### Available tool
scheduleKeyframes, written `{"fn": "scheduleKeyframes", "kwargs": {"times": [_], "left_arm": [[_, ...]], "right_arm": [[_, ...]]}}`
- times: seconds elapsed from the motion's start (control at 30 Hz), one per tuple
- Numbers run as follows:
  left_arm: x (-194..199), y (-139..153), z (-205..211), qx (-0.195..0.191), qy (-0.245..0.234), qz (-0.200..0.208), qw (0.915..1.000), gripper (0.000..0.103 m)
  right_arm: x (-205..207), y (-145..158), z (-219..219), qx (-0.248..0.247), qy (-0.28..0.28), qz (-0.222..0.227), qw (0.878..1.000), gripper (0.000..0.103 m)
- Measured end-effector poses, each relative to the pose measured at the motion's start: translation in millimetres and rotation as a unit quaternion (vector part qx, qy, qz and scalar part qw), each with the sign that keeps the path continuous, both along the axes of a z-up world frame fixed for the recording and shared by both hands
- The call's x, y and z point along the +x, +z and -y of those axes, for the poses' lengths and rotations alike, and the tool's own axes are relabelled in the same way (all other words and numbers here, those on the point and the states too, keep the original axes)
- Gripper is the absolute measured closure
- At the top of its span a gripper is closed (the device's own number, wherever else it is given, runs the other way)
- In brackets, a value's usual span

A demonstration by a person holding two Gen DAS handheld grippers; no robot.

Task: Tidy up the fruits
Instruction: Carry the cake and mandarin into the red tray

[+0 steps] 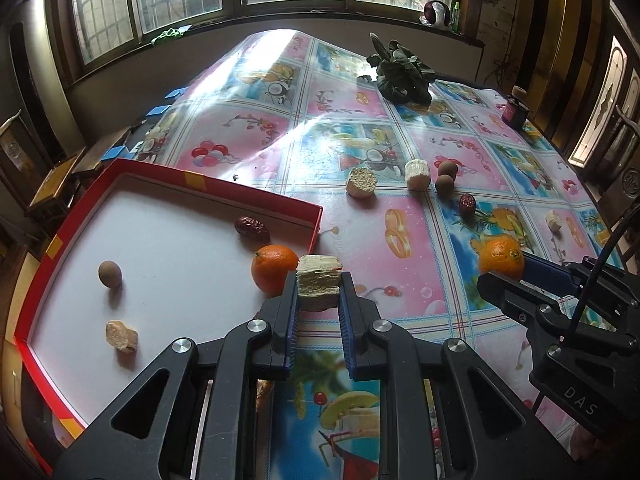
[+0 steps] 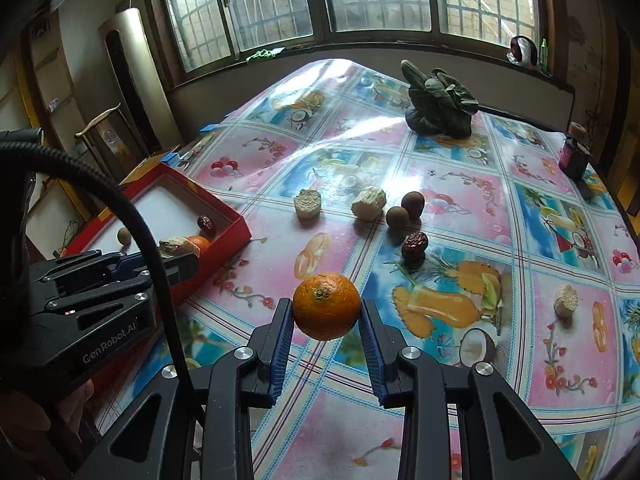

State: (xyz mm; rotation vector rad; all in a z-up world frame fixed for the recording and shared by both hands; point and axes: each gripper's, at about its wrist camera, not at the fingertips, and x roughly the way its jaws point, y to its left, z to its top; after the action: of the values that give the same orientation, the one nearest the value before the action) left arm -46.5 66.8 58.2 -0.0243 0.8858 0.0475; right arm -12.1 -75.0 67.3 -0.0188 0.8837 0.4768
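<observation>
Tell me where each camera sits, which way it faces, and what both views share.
Left wrist: sits behind the left tongs, which grip a pale chunk; faces the window across the table, red tray at left; right tongs show at right.
Right wrist: sits behind the right tongs, which hold an orange; same heading; left tongs show at left.
Shared: tray, leafy greens, dark jar.

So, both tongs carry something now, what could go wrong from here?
1. The right tongs hold the round orange only at its sides, above the table; it may slip out and roll.
2. The left tongs hold a pale chunk close to the orange in the tray; lowering there could knock that orange.
3. The two tongs are close together, so they may collide near the red tray.
</observation>
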Motion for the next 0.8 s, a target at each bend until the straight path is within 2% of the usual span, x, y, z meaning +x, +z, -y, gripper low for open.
{"fn": "scheduleKeyframes", "kwargs": {"times": [0.8], "left_arm": [[-52,5,-76,0.003,0.078,0.013,0.9968,0.086]], "right_arm": [[-30,12,-94,-0.007,0.102,0.009,0.995,0.071]]}}
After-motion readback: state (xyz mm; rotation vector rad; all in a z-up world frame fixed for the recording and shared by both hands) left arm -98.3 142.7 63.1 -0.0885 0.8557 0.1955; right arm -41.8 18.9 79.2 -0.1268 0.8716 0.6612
